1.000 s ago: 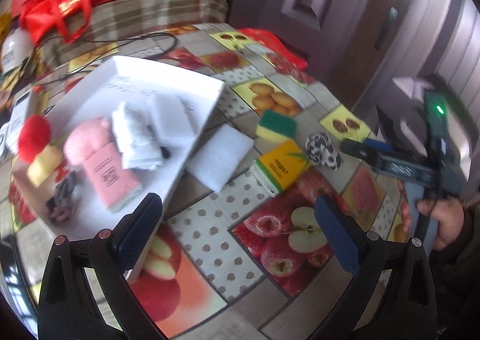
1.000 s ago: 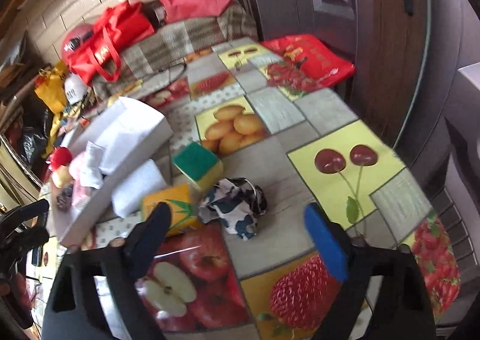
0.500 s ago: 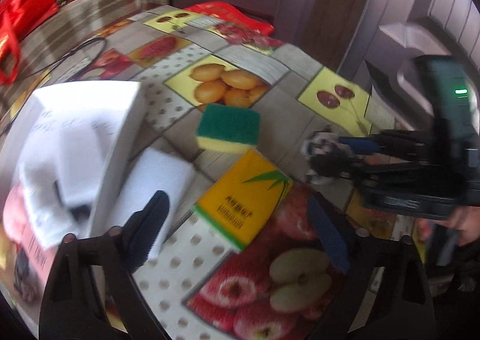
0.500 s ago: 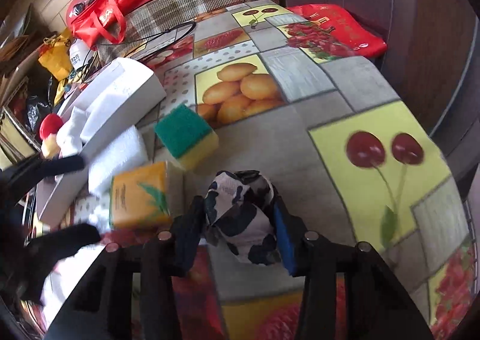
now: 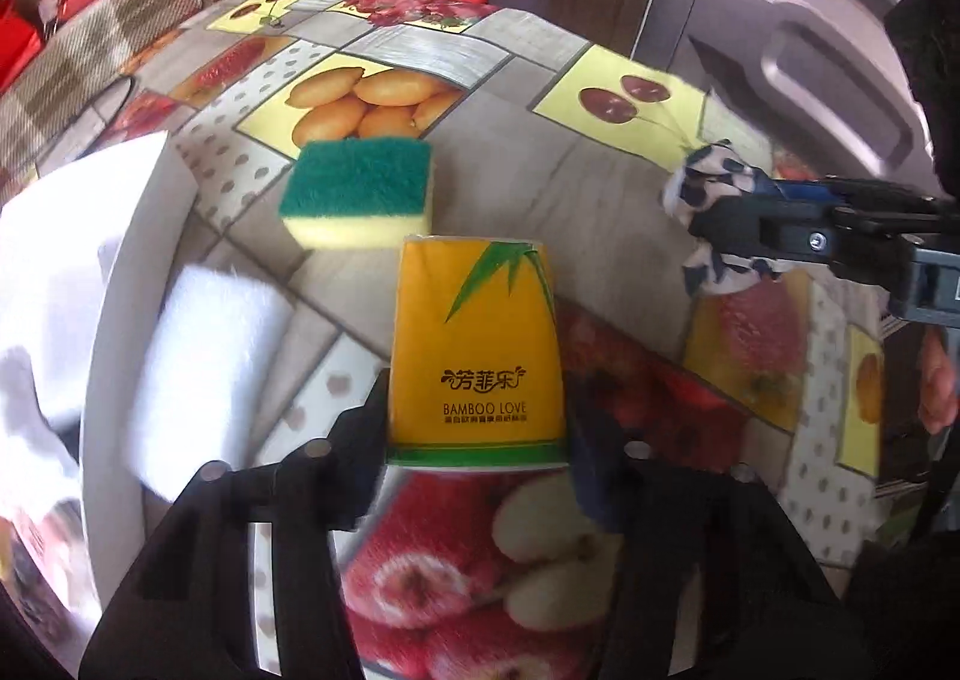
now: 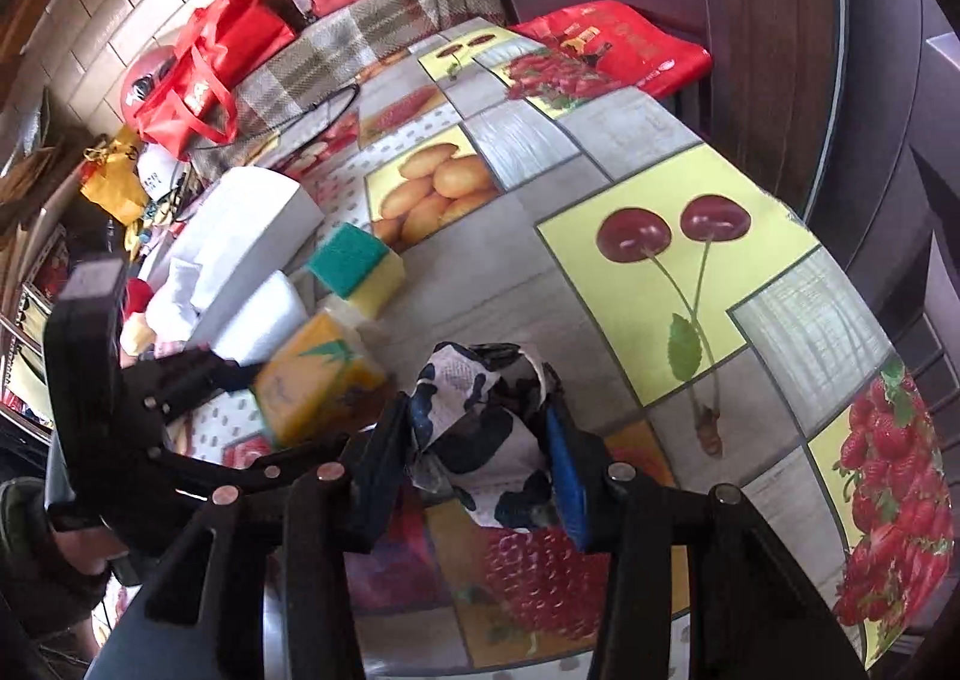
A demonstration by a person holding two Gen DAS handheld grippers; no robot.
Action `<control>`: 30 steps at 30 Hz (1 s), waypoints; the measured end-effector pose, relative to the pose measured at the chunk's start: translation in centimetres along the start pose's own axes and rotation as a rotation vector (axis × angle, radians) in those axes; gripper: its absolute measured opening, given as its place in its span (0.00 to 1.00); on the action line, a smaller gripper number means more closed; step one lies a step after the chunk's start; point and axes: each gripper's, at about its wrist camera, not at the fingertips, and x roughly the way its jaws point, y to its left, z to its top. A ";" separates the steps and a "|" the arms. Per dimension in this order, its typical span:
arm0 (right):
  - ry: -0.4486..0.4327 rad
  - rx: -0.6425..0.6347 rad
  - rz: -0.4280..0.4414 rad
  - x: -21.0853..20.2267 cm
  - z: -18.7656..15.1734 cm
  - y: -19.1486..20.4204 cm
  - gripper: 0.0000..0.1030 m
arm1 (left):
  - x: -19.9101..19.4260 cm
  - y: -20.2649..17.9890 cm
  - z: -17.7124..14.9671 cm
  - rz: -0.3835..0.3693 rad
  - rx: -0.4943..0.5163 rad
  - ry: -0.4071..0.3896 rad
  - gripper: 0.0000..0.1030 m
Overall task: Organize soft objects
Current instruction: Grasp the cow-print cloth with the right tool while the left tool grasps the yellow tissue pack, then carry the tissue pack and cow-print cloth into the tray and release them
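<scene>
Where the left wrist view begins at its left edge, a white tray (image 5: 114, 320) holds blurred white soft items, and a folded white cloth (image 5: 204, 374) lies on the table just beside its wall. To the right, a green-and-yellow sponge (image 5: 359, 192) rests on the fruit-print tablecloth (image 5: 420, 56), nearly touching the far end of a yellow tissue pack (image 5: 477, 344). The pack's face carries a green bamboo leaf, a line of Chinese characters and the words "BAMBOO LOVE"; a smaller line below is too small to read. The left gripper (image 5: 477, 440) has its fingers closed against the two long sides of the pack's near end, gripping it. Farther right, the right gripper (image 5: 720, 218) comes in from the edge, clamped on a black-and-white patterned cloth (image 5: 711, 188); whether the cloth is lifted off the tablecloth I cannot tell.

In the right wrist view, red bags (image 6: 204, 74) sit on a plaid cover at the far left, with the tray (image 6: 264, 224), sponge (image 6: 354, 266) and tissue pack (image 6: 318, 380) before them. The patterned cloth (image 6: 480, 428) bunches between the right gripper's (image 6: 480, 476) narrowly spaced fingers, one pad blue (image 6: 564, 470). A red printed bag (image 6: 618, 50) lies at the table's far edge; its lettering is unreadable.
</scene>
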 end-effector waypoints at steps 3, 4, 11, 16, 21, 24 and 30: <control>-0.015 -0.011 0.014 -0.4 0.2 0.9 0.43 | -0.6 0.1 -0.8 -0.015 -0.051 -0.008 0.49; -0.019 -0.016 0.018 -0.6 0.2 1.3 0.43 | -0.8 0.2 -1.1 -0.019 -0.070 -0.013 0.49; -0.068 -0.044 0.037 -2.7 0.2 3.0 0.43 | -5.3 -0.1 -2.3 -0.029 -0.144 -0.124 0.49; -0.157 -0.042 0.084 -5.7 1.3 4.2 0.42 | -12.2 -0.2 -2.6 0.043 -0.165 -0.274 0.49; -0.259 -0.053 0.159 -8.4 2.8 6.7 0.43 | -17.9 1.5 -4.5 0.125 -0.262 -0.382 0.49; -0.278 -0.066 0.194 -8.8 3.7 8.1 0.43 | -20.2 3.0 -6.2 0.175 -0.318 -0.422 0.49; -0.276 -0.124 0.255 -7.8 4.8 11.5 0.42 | -23.9 5.4 -9.5 0.272 -0.411 -0.475 0.49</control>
